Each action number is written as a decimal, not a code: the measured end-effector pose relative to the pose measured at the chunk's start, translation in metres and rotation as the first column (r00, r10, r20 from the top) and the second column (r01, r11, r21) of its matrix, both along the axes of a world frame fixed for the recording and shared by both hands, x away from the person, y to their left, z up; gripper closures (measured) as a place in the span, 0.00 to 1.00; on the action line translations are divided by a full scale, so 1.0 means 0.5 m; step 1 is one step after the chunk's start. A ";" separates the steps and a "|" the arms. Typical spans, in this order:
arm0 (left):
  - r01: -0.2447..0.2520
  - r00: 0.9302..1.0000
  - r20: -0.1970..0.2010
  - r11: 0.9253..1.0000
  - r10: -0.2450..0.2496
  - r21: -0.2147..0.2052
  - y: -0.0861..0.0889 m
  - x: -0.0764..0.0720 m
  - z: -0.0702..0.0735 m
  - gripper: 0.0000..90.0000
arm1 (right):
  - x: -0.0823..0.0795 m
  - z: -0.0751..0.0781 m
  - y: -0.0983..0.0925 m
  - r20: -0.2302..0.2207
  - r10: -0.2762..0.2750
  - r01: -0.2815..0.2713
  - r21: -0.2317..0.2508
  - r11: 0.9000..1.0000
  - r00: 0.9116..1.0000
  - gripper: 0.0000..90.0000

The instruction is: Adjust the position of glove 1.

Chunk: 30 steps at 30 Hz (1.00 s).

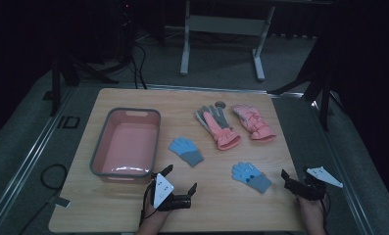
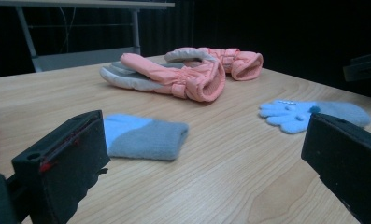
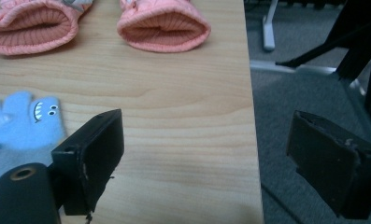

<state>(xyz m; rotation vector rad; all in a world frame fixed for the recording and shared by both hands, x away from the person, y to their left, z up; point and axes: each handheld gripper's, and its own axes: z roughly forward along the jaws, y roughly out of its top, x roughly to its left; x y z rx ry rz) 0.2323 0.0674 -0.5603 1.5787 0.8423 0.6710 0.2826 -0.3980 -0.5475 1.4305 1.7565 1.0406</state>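
Observation:
Two small blue gloves with grey cuffs lie on the wooden table: one [image 1: 185,151] near the middle, one [image 1: 251,176] toward the front right. Two pink mittens [image 1: 220,126] [image 1: 253,122] lie side by side farther back. My left gripper [image 1: 180,178] rests at the table's front, open and holding nothing; in its own view the near blue glove [image 2: 141,137] lies just ahead of the left jaw. My right gripper [image 1: 295,174] hovers at the front right corner, open and holding nothing. Its view has the other blue glove [image 3: 19,126], with a small shark face, to the left of the jaws.
A pink basin with a grey rim [image 1: 100,147] stands on the left of the table, close to my left gripper. The table's right edge [image 3: 253,116] runs between my right gripper's jaws, with grey floor beyond. A metal stand [image 1: 221,24] is behind the table.

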 end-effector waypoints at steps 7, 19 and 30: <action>0.003 1.000 -0.002 1.000 -0.003 0.000 0.000 0.001 0.000 0.01 | -0.001 0.024 -0.007 -0.021 -0.005 0.005 -0.007 1.000 1.000 0.13; 0.006 1.000 -0.003 1.000 -0.006 -0.001 0.001 0.001 0.000 0.01 | 0.016 0.080 0.002 -0.126 0.120 -0.107 0.111 0.988 0.985 0.15; 0.002 1.000 -0.001 1.000 -0.002 -0.005 0.001 0.000 0.000 0.01 | 0.040 0.156 0.076 -0.086 0.227 -0.222 0.068 0.973 0.970 0.15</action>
